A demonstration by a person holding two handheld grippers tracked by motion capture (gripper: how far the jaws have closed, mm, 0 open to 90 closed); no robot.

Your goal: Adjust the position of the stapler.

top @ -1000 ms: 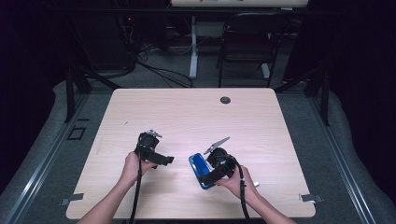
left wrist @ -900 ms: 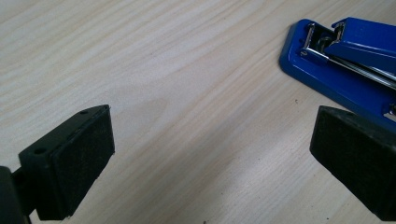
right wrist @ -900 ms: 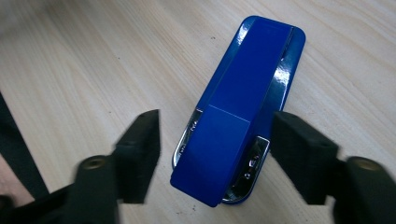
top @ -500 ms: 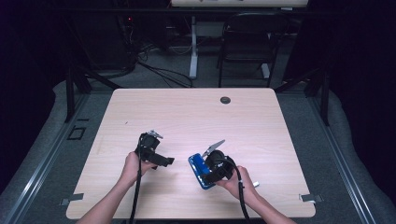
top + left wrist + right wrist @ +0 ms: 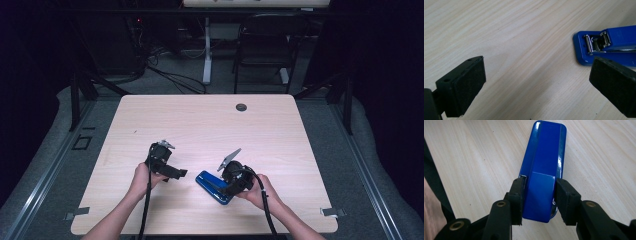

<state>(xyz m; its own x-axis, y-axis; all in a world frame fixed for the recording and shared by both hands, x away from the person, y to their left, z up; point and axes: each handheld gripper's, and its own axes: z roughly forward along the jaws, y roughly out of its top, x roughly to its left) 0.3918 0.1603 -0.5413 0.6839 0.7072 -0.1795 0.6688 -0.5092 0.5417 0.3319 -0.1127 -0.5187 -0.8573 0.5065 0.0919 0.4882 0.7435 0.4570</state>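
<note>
Stapler point(image 5: 541, 170) lies flat on the table point(image 5: 200, 125), near the front edge, right of centre, in front of the person's right hand. Right gripper point(image 5: 539, 200) straddles its rear end: both pads sit against the sides, left pad touching; the right pad looks to have a sliver of gap, so I'd call it closed on the body but not yet squeezed hard.

To do this step well: centre the body between the pads, clamp on the flat side walls, not the glossy top, and keep the jaws square to its length so it doesn't twist out. Lift straight up.

Left gripper point(image 5: 534, 80) is wide open, holding nothing, hovering just beside the stapler's front end. Keep it clear of that end or use it to steady the base.

Look: blue, glossy plastic top with a slightly lighter panel at the rear, long rounded rectangle. In the left gripper view the nose shows bare metal parts over a blue base plate.
</note>
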